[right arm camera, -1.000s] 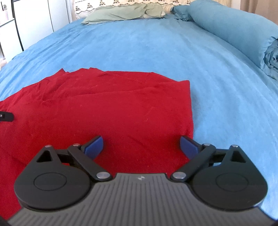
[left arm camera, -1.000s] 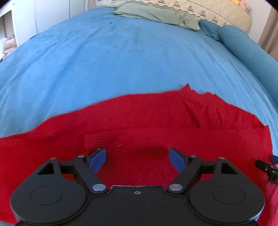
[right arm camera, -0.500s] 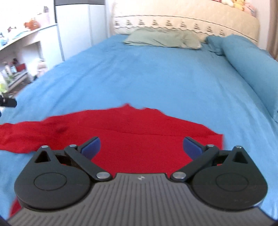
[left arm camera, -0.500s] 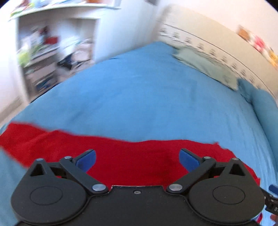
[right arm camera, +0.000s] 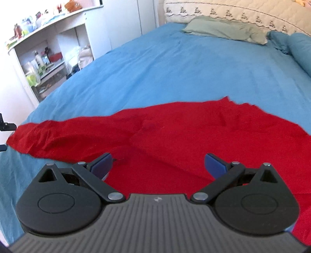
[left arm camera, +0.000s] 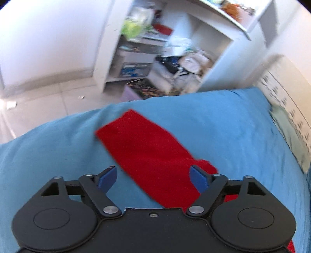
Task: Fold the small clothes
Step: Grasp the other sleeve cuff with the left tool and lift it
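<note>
Bed (right arm camera: 175, 64), blue cover: work surface. Red garment (right arm camera: 194, 140) lies flat on it at the near edge, one sleeve (left arm camera: 136, 140) stretched toward the shelving (left arm camera: 155, 48) for folding. Green pillow (right arm camera: 223, 29) at the bed's head, well apart. Left gripper (left arm camera: 153, 178) and right gripper (right arm camera: 158, 164): both spread wide, empty, over the garment.

Blue bedspread (right arm camera: 175, 64) across the bed; green pillow (right arm camera: 223, 29) at its head edge, against quilted headboard (right arm camera: 233, 9). White cluttered shelves (left arm camera: 165, 48) beyond bed's side edge.
</note>
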Action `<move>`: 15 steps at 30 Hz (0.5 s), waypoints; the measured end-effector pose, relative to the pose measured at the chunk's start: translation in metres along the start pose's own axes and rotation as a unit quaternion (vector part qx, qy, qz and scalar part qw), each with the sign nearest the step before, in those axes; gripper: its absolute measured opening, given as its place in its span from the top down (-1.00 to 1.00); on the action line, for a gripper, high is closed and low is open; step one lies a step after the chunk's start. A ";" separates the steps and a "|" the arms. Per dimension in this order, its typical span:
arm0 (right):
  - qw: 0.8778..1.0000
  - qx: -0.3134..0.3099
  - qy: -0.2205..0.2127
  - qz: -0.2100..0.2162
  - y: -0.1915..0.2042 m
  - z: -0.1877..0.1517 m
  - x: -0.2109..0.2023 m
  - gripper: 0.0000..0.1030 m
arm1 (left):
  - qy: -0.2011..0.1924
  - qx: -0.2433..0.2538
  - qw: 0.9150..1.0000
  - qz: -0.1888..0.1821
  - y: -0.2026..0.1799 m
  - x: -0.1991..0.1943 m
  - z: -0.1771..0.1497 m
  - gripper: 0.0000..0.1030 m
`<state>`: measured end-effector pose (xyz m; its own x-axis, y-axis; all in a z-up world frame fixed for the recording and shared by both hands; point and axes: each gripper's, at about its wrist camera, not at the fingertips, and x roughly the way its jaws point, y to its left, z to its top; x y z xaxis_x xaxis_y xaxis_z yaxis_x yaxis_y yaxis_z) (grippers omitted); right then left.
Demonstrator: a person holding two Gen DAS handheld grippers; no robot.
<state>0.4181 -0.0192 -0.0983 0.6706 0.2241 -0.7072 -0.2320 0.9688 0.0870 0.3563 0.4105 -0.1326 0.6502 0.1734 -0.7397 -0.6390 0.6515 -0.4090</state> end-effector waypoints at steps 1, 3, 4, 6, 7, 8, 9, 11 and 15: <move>1.000 -0.001 0.003 -0.001 0.008 -0.002 0.004 -1.00 | 0.003 -0.013 1.000 -0.003 0.007 0.005 0.002 -0.45; 1.000 -0.002 0.006 -0.002 0.019 -0.006 0.012 -1.00 | 0.004 -0.027 1.000 -0.013 0.018 0.013 0.005 -0.33; 1.000 -0.003 0.007 -0.004 0.024 -0.007 0.017 -1.00 | 0.000 -0.029 0.999 -0.016 0.021 0.015 0.006 -0.28; 1.000 -0.002 0.011 -0.009 0.032 -0.010 0.025 -1.00 | -0.006 -0.026 0.999 -0.018 0.021 0.019 0.008 -0.24; 1.000 0.000 0.013 -0.011 0.035 -0.010 0.029 -1.00 | -0.008 -0.023 1.000 -0.017 0.020 0.021 0.009 -0.20; 1.000 0.003 0.015 -0.013 0.034 -0.013 0.028 -1.00 | -0.009 -0.021 1.000 -0.014 0.019 0.023 0.011 -0.08; 1.000 0.006 0.016 -0.015 0.037 -0.013 0.032 -1.00 | -0.011 -0.017 1.000 -0.009 0.019 0.023 0.011 0.01; 1.000 0.015 0.018 -0.017 0.042 -0.012 0.040 -1.00 | -0.009 -0.014 1.000 0.008 0.018 0.025 0.014 0.84; 0.999 0.032 0.017 -0.015 0.046 -0.012 0.043 -1.00 | -0.007 -0.021 1.000 0.010 0.022 0.026 0.020 0.93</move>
<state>0.4283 0.0341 -0.1331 0.6526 0.1922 -0.7330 -0.1663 0.9800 0.1090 0.3669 0.4440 -0.1505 0.6419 0.1965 -0.7412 -0.6692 0.6154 -0.4164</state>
